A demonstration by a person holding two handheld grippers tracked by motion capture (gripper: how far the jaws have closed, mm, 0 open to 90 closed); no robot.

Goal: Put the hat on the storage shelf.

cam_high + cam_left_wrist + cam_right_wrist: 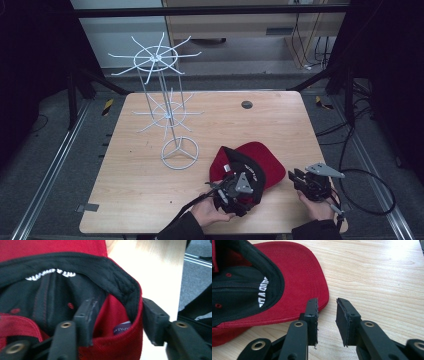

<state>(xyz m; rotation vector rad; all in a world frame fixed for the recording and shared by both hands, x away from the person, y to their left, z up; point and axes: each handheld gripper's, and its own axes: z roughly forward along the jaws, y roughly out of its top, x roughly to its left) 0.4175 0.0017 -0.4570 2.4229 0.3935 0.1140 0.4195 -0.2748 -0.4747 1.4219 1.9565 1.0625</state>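
Note:
A red cap (260, 157) with a black lining lies upside down on the wooden table (150, 190), near the front edge. My left gripper (235, 180) reaches into its back part. In the left gripper view, the left gripper (117, 308) straddles the cap's (117, 345) side wall, one jaw inside the lining and one outside by the rim. The jaws stand apart and the cloth sits loose between them. My right gripper (296, 179) rests just right of the cap. In the right gripper view, the right gripper (327, 305) is open beside the brim (294, 277), nothing between its pads.
A white wire display stand (167, 107) with two tiers of curved hooks rises on the table's left half. A small grey disc (246, 104) sits near the far edge. Cables (370, 185) loop on the floor to the right.

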